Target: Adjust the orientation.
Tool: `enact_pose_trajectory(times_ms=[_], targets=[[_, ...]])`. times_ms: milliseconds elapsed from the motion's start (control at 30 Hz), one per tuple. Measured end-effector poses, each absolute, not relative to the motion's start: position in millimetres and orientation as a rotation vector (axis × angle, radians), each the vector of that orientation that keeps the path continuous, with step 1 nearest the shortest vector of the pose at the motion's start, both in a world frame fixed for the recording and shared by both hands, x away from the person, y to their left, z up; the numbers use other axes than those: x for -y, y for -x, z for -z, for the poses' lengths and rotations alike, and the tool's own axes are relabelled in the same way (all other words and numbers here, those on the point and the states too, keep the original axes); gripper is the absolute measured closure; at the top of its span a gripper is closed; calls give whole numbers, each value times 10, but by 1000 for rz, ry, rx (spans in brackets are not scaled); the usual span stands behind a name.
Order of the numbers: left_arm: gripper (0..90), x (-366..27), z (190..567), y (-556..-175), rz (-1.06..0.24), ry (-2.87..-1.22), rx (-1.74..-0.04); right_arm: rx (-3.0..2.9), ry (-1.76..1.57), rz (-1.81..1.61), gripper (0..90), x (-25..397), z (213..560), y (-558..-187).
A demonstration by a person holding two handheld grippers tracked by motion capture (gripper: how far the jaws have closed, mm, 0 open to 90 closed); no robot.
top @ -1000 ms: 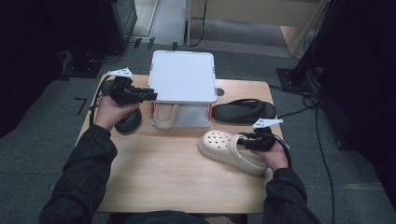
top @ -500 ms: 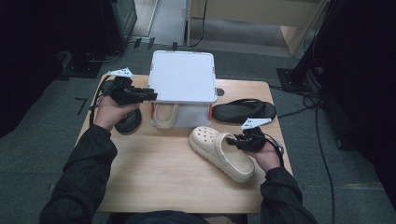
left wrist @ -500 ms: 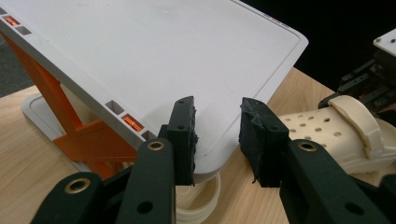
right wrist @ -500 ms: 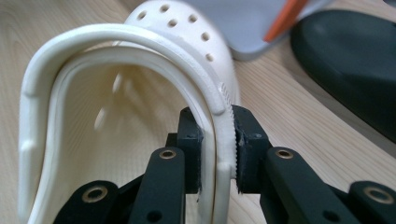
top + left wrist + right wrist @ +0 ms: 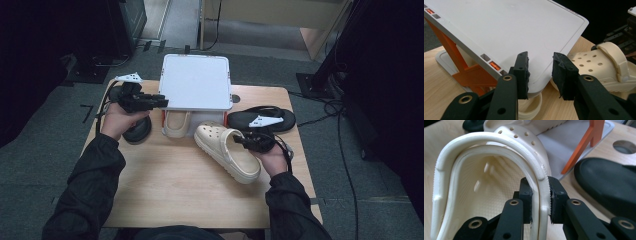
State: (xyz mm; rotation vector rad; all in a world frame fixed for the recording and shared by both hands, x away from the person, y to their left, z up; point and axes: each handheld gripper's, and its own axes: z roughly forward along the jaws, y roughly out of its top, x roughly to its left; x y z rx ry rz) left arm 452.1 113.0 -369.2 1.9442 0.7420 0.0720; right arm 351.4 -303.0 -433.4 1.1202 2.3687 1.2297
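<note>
Right hand-held gripper [image 5: 248,141] clamped on the side wall of a cream clog [image 5: 226,150], clog lying diagonally on the bench [image 5: 180,190], toe toward the white rack [image 5: 196,82], heel away, left hand-held gripper [image 5: 156,102] parted at the rack's corner, black sandal [image 5: 262,118] beside the rack.

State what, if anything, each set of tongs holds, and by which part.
The right tongs pinch the cream perforated foam clog by the side wall of its heel opening. The left tongs are open, holding nothing.
</note>
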Motion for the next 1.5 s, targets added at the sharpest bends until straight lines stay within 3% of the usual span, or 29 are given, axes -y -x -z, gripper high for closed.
enact_pose_trajectory(times_ms=[267, 600, 1067, 1333, 1500], targets=[[660, -1130, 3695, -4522, -72, -1942, -741, -2271, -1184, -1201, 763, 2869, 4316, -3661], [658, -1128, 3700, -4525, -72, -1940, -738, -2276, -1240, -1121, 748, 2671, 4566, -3736], [658, -1127, 3699, -4522, -75, -1941, -737, -2310, -1284, -1200, 588, 2777, 4606, -3694], [659, -1127, 3695, -4518, -79, -1945, -737, -2276, -1205, -1276, 599, 3052, 4513, -3460], [659, -1126, 3695, -4517, -81, -1946, -737, -2285, -1229, -1257, 680, 3259, 4550, -3319]])
